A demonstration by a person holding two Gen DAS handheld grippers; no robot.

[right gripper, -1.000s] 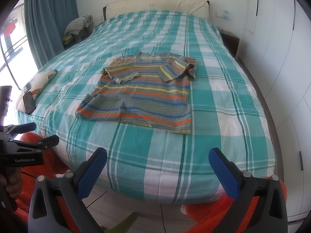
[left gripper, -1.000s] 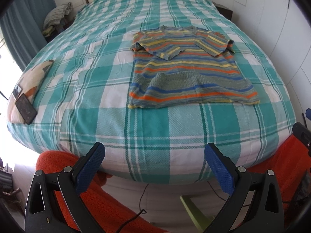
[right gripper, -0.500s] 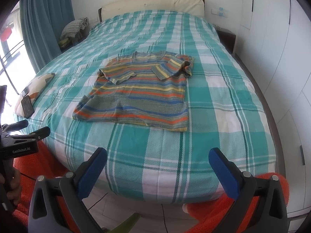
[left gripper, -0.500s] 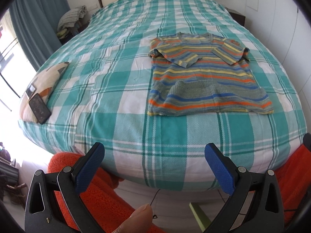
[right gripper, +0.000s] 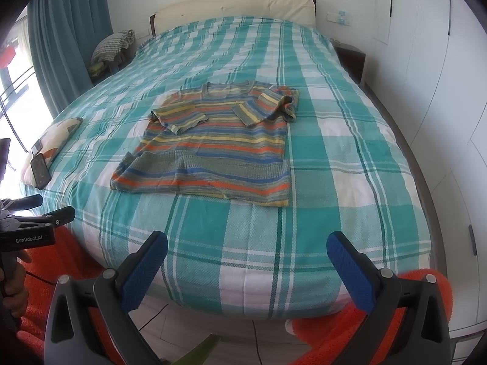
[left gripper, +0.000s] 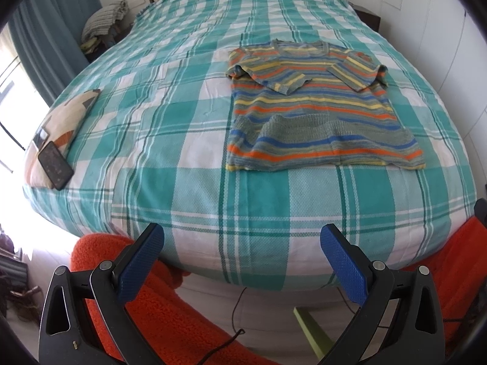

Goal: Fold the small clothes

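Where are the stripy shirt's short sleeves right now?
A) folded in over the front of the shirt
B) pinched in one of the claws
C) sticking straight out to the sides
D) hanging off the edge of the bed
A: both sleeves of the stripy shirt lie folded in across its chest, and the shirt rests flat on the checked bedspread, well away from both open claws.
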